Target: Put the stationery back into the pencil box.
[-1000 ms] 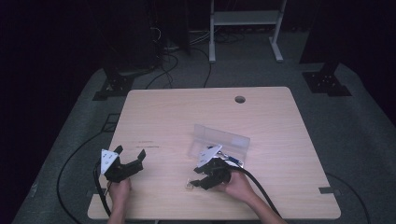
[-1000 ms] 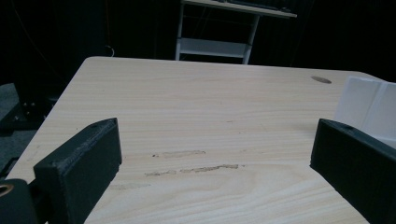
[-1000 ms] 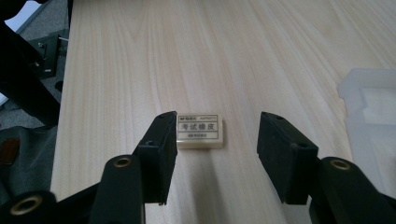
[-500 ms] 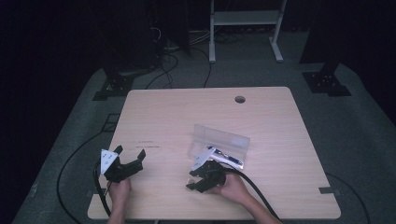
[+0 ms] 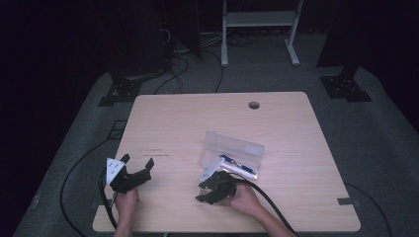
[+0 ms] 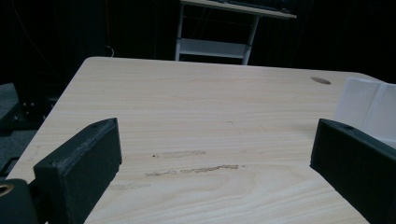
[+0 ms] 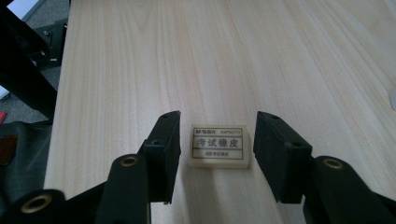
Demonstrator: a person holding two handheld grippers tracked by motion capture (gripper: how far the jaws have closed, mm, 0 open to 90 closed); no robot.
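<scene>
We find the right claw (image 7: 217, 140) unclenched, jaws just closing around the eraser (image 7: 219, 145) at lower centre, gaps both sides; left claw (image 5: 136, 165) released over bare table (image 6: 210, 107).

- We are seeing the left gripper (image 5: 132, 174) wearing a matte black body, a pale grey three-cornered plate on top and a thick black cable trailing off behind it.
- We are seeing the right gripper (image 7: 217, 142) showing two blocky black jaws, each carrying a small screw hole near its tip and a brass-coloured ring at its pivot.
- We are noticing bare forearms coming in, with no sleeves showing.
</scene>
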